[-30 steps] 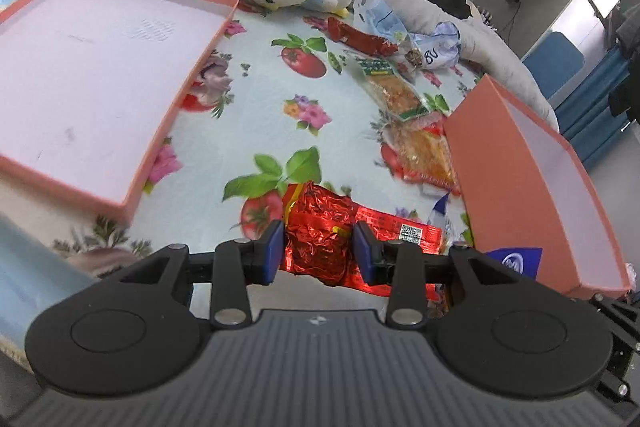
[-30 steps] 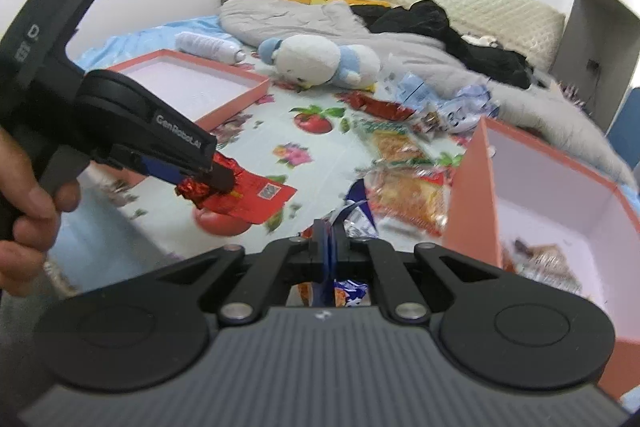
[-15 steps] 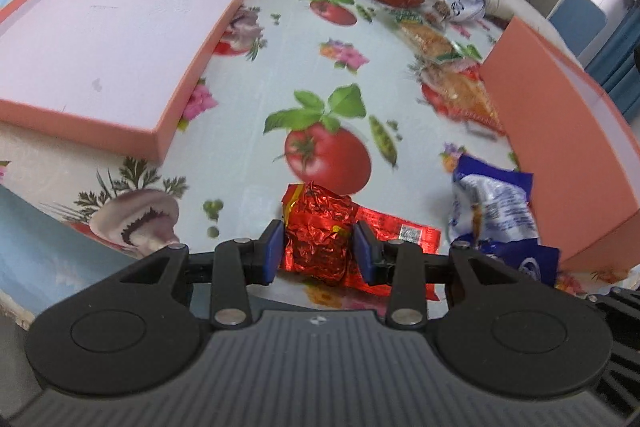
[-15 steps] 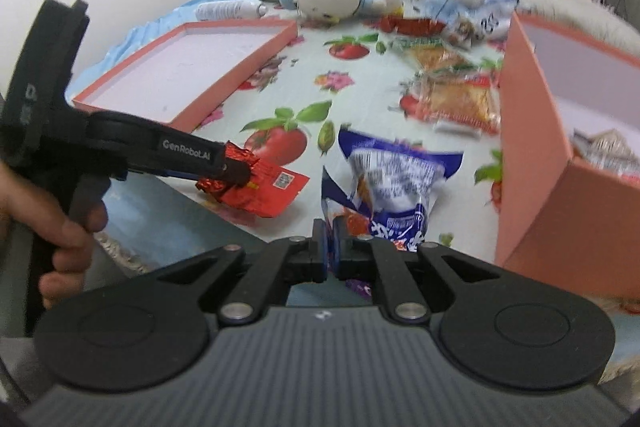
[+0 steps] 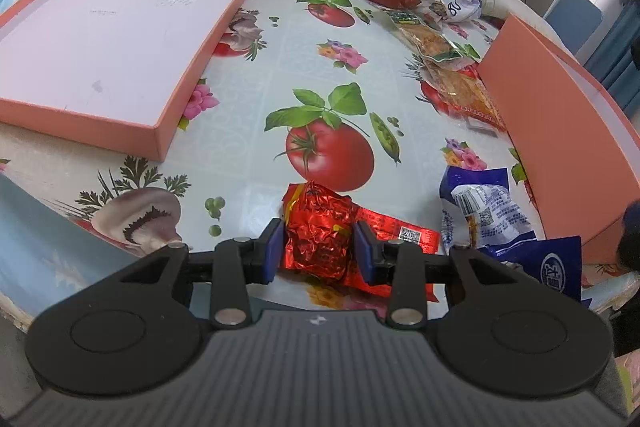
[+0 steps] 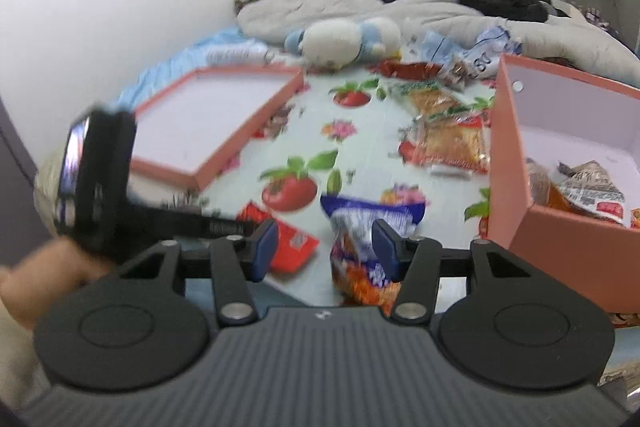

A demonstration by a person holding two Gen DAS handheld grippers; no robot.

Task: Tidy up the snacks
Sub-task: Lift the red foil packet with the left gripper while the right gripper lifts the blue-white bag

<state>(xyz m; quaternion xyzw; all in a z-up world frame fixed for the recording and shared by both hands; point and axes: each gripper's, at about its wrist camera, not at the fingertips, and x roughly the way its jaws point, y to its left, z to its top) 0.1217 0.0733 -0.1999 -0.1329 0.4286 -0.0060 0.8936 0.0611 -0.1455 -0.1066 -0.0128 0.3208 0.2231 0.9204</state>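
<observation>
Your left gripper (image 5: 320,253) pinches the red packet (image 5: 320,235), your right gripper (image 6: 324,247) has just opened, seemingly off the blue bag (image 6: 368,227), which may slide off the edge.

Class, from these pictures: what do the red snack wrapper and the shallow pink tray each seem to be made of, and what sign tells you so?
Red snack wrapper: likely metallised foil film, glossy; it shows sharp crinkles and bright glints.
Shallow pink tray: probably cardboard, matt; it has straight thin walls, crisp folded corners and a flat pale lining without shine.
</observation>
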